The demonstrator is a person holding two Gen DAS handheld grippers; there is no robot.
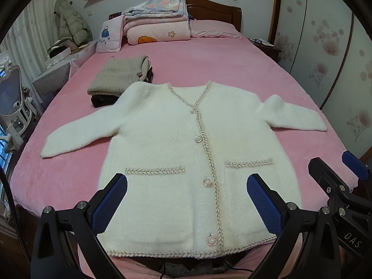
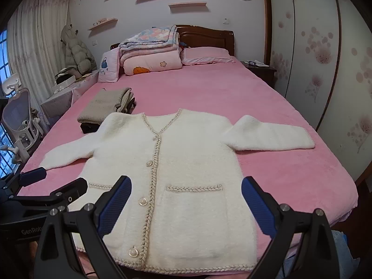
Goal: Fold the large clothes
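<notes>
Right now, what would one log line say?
stage: pre-fold | cardigan: flat, buttoned, unheld | left gripper: open | right gripper: open

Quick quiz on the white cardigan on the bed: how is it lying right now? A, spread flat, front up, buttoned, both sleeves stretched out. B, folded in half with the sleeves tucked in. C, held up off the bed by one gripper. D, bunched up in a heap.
A: the white cardigan lies flat on the pink bed, buttoned, sleeves out to both sides, with both grippers open above its hem.
</notes>
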